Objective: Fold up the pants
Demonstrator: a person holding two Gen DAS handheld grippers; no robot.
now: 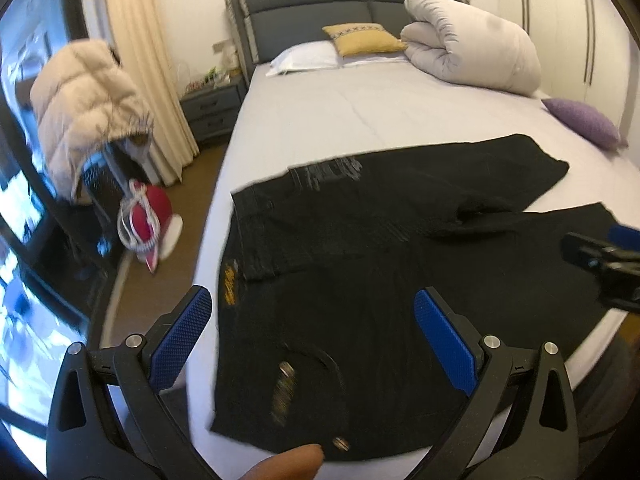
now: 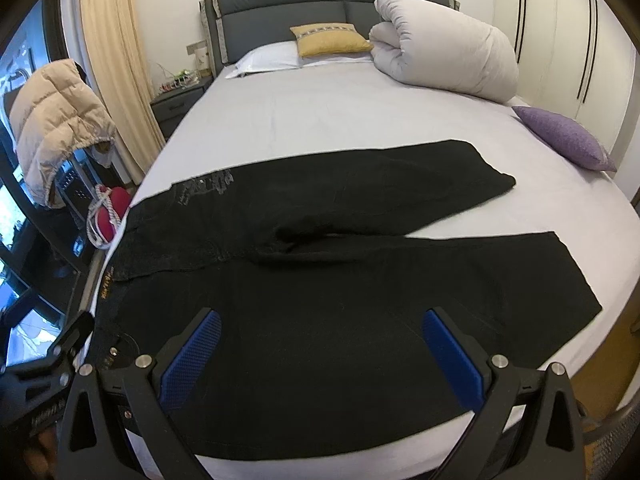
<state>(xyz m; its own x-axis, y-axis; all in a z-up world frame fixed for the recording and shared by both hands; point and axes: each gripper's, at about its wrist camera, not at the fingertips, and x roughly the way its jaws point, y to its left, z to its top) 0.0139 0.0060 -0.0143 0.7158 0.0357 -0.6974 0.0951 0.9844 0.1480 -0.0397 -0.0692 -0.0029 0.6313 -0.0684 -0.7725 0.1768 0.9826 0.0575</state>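
My left gripper (image 1: 312, 320) has its jaws spread wide, blue ribbed pads (image 1: 188, 340) well apart, nothing between them. It hovers over the waist end of the black denim pants (image 2: 320, 280), near the pocket w/ metal rivets. A fingertip (image 1: 288, 462) shows at the bottom edge of the left wrist view, just under the jaws.

My right gripper (image 2: 320, 352) is the same: jaws spread, empty, hanging over the thigh of the near leg, approx. mid-garment. Both grippers point fwd across the bed toward the headboard, tilted down at the fabric. In the right wrist view the left gripper shows at the lower-left edge; in the left wrist view the right one shows at the far right, blurred.

Pants lie flat on the pale grey bed sheet (image 2: 300, 120), near the foot edge. Long axis runs left–right across the bed: waistband at the left bed edge, hems pointing right. Legs splay in a narrow V, far leg angled toward the purple cushion (image 2: 564, 138), near leg closest to me. Pale print near the waist on the far side, yellow stitched lettering on the near side.

Beyond: rolled white duvet (image 2: 444, 48), yellow pillow (image 2: 330, 40), dark grey padded headboard (image 2: 280, 4). Left of the bed: beige puffer jacket (image 1: 84, 104), red bag w/ white cord (image 1: 148, 216) on the floor.
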